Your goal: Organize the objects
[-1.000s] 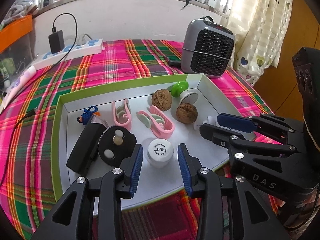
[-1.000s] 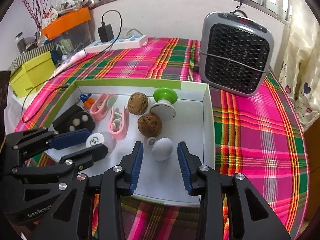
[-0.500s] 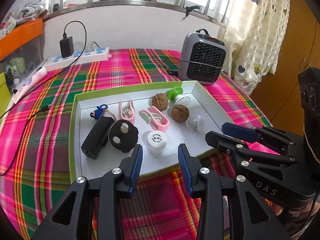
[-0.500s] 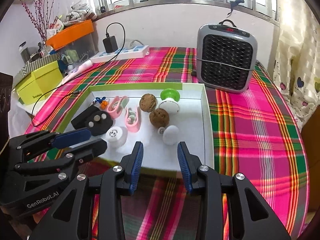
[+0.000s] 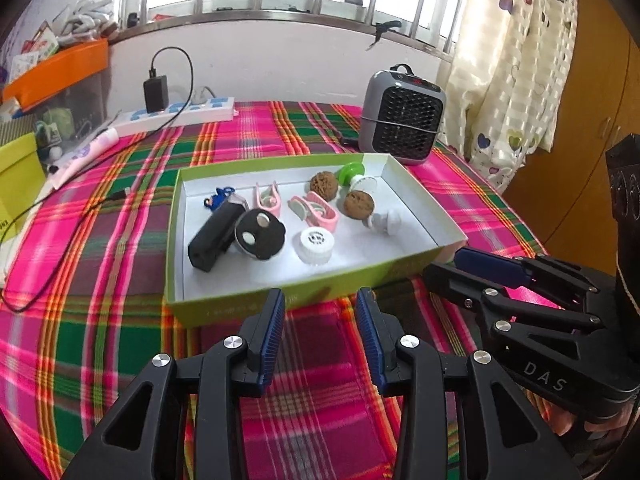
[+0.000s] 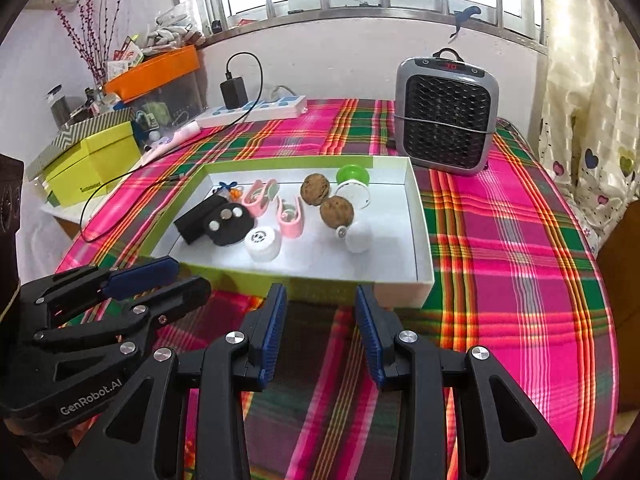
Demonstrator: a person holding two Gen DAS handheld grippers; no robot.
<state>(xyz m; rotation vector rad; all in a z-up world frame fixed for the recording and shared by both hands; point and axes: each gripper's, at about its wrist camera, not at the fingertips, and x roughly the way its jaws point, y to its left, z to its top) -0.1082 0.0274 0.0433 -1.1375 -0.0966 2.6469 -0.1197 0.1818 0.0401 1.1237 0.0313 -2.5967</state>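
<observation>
Objects lie inside the box (image 5: 420, 200); left gripper (image 5: 320, 312) and right gripper (image 6: 320, 308) gape empty before its near edge.

The tray (image 5: 420, 200) lies on the tablecloth (image 5: 100, 340), holding two walnuts (image 5: 359, 205), with the heater (image 5: 402, 114) behind.

Pink-green plaid-clothed table (image 5: 100, 264): green-walled cardboard tray (image 5: 256, 304) just ahead of gripper, grey mesh-front heater (image 5: 402, 118) beyond, white power strip (image 5: 176, 114) far-left.

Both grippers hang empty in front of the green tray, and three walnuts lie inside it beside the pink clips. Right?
Not quite: the tray holds two walnuts, not three, as the right wrist view shows. The left gripper and right gripper are empty.
</observation>
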